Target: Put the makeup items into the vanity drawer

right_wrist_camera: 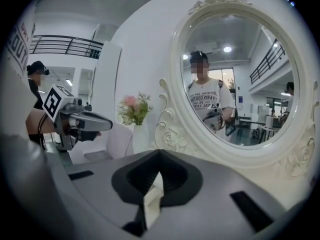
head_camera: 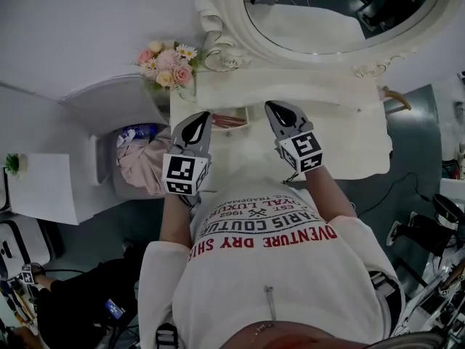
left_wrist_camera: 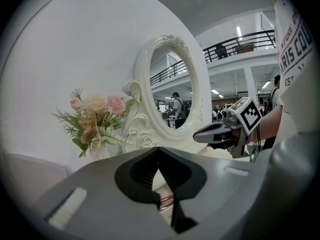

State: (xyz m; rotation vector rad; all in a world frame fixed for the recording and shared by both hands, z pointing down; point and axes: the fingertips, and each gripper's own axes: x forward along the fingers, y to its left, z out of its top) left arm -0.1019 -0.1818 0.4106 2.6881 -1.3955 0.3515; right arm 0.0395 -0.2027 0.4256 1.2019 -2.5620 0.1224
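Several rose-gold makeup items (head_camera: 229, 119) lie in a small white open compartment at the near left of the white vanity (head_camera: 349, 147); whether it is a drawer or a tray I cannot tell. They also show through the gap under my left jaws as rose-gold makeup items (left_wrist_camera: 166, 202). My left gripper (head_camera: 200, 117) hovers just left of them, shut and empty, jaw tips meeting in its own view (left_wrist_camera: 159, 150). My right gripper (head_camera: 275, 107) hangs over the vanity top to their right, shut with nothing held (right_wrist_camera: 160, 153). Each gripper sees the other beside it.
An oval mirror (head_camera: 327, 13) in a carved white frame stands at the back of the vanity. A pink and white flower bouquet (head_camera: 167, 62) sits at its left corner. A seat with pink cloth (head_camera: 142, 162) and a white side table (head_camera: 43, 187) are to the left.
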